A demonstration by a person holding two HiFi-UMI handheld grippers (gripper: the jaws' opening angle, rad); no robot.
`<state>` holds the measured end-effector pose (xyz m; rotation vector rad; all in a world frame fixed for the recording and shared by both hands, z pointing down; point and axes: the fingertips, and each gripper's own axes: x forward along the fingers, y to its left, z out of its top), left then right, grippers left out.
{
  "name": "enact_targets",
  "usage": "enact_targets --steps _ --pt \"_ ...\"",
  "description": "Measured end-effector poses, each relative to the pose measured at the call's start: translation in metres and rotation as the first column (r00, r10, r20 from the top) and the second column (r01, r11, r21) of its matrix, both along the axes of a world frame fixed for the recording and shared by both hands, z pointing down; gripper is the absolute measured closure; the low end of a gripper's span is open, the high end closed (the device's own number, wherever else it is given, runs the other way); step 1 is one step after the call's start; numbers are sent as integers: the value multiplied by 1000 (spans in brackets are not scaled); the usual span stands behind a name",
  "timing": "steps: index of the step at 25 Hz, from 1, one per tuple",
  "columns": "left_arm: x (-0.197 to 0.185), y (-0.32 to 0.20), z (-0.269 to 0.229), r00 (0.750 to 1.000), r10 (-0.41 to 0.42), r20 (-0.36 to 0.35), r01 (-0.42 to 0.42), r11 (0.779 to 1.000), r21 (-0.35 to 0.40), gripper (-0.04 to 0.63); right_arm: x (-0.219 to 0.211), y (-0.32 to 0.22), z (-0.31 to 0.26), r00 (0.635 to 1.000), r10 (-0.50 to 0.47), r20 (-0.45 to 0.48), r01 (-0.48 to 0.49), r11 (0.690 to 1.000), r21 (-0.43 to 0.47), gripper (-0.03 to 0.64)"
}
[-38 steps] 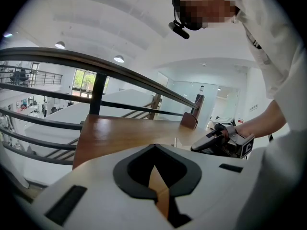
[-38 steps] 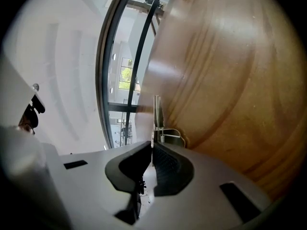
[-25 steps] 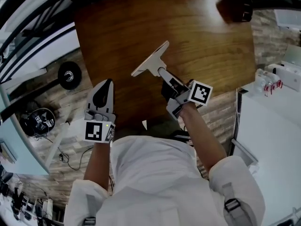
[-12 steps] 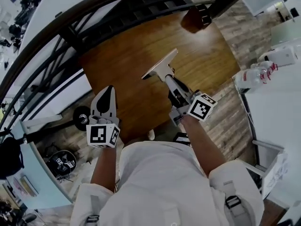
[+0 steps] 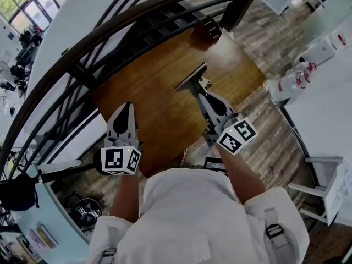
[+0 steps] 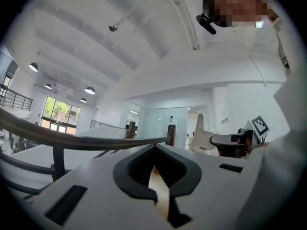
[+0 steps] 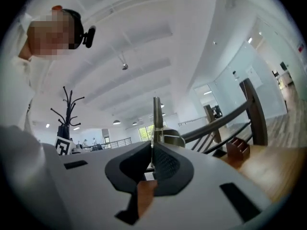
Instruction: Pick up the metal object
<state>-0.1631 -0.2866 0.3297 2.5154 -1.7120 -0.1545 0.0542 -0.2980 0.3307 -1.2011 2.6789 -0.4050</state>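
The metal object (image 5: 191,77) is a flat plate with a spring clip. It hangs in the air above the wooden table (image 5: 148,92), with my right gripper (image 5: 199,91) shut on its lower end. In the right gripper view the metal object (image 7: 156,111) stands edge-on, straight up from the closed right gripper (image 7: 153,150). My left gripper (image 5: 126,106) hovers over the table's near left edge with its fingers together and nothing in them. The left gripper view shows the left gripper (image 6: 154,150) pointing level into the room.
A dark curved railing (image 5: 110,32) runs behind the table. A brown wooden organiser (image 5: 208,28) stands at the table's far corner. To the right are a white table with bottles (image 5: 300,76) and a white chair (image 5: 322,191). A coat rack (image 7: 67,104) stands off to one side.
Both grippers have risen well above the table, which now looks smaller. The metal object has gone up with the right gripper, and its plate has rolled towards edge-on.
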Motion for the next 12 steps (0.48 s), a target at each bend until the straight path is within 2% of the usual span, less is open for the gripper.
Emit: enact_targets --steps 7,12 --pt "77 35 -37 999 41 13 -42 998 44 583 75 49 -45 978 107 -179 -73 980 187 591" --pt "117 62 -50 997 75 8 -75 995 58 583 107 83 -54 961 154 -229 -99 967 235 591"
